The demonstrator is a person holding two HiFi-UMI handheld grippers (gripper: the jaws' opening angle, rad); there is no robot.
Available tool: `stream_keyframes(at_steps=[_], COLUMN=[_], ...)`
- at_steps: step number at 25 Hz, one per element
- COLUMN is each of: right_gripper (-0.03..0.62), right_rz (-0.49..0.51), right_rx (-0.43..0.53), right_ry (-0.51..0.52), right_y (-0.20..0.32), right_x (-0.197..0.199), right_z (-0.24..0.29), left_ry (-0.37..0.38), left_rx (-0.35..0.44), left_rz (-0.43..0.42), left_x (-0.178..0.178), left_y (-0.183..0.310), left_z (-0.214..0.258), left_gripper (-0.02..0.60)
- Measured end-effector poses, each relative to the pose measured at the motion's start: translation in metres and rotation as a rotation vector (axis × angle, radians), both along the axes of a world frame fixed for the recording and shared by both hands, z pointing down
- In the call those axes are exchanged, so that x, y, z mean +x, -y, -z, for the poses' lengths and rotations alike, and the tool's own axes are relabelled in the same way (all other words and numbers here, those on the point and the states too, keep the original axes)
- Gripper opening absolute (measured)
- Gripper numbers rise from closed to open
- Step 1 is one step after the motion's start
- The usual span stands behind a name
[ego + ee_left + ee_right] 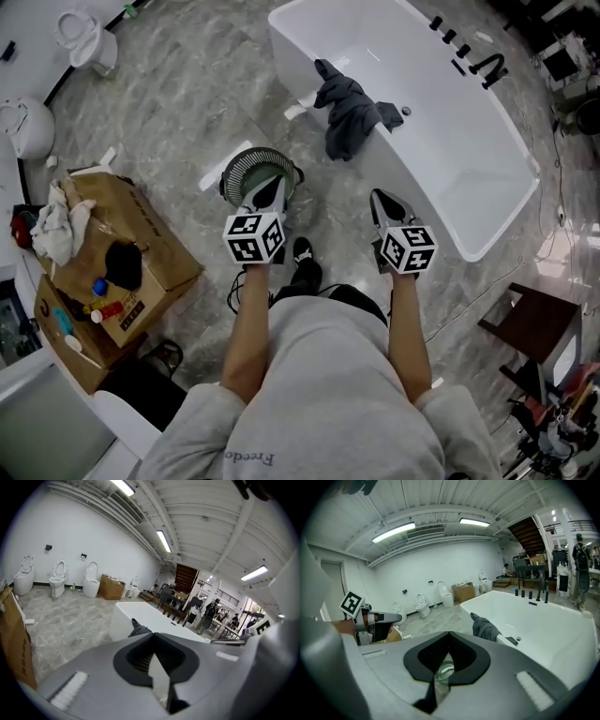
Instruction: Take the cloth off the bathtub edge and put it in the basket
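A dark grey cloth [349, 114] hangs over the near edge of the white bathtub [469, 150]; it also shows as the cloth [485, 627] and the cloth [138, 628] in the gripper views. A round basket [253, 169] with a green rim stands on the floor left of the tub. My left gripper [266, 192] is shut and empty, just above the basket. My right gripper [382, 202] is shut and empty too, near the tub's edge, short of the cloth.
Open cardboard boxes [117, 272] with rags and bottles stand at the left. Toilets [89, 39] line the far wall. A dark wooden stool [539, 328] stands at the right. Black taps [469, 52] sit on the tub's far rim. The floor is grey marble.
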State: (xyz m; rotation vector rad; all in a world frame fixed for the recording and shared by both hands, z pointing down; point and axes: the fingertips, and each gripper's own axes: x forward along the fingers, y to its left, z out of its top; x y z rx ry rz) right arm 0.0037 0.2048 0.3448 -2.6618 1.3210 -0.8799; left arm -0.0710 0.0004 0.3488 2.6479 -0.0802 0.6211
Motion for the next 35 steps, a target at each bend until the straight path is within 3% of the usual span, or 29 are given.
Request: stream_keyframes(at_steps=[9,20,26,30,35], right_gripper=[0.003,0.003,0.003,0.003,0.003], right_rz=[-0.024,0.009,0.029,0.032,0.15], right_rx=[-0.04,-0.026,-0.022,-0.022,-0.063], right_ry=[-0.02,0.015,0.061,0.106,0.14], right_y=[0.014,0.043,0.058,0.059,0.071], right_x=[0.031,0.104,0.171,0.213,0.247], right_z=[0.002,-0.02,-0.04,-0.067,-0.099], left_ry=[-0.019,0.02,0.068,0.115,0.174], left_rx=[-0.075,-0.056,-0.048,-0.042,-0.04], left_rz=[0.033,0.103,0.145,0.103,0.036], left_x=[0.023,0.066,0.118,0.16,0.205], left_y=[0.029,0.064,0.078,0.066,0.044], left_z=[-0.006,-0.021,-0.036,-0.059,-0.087], left_gripper=[0.058,0.058,0.058,0.058,0.058])
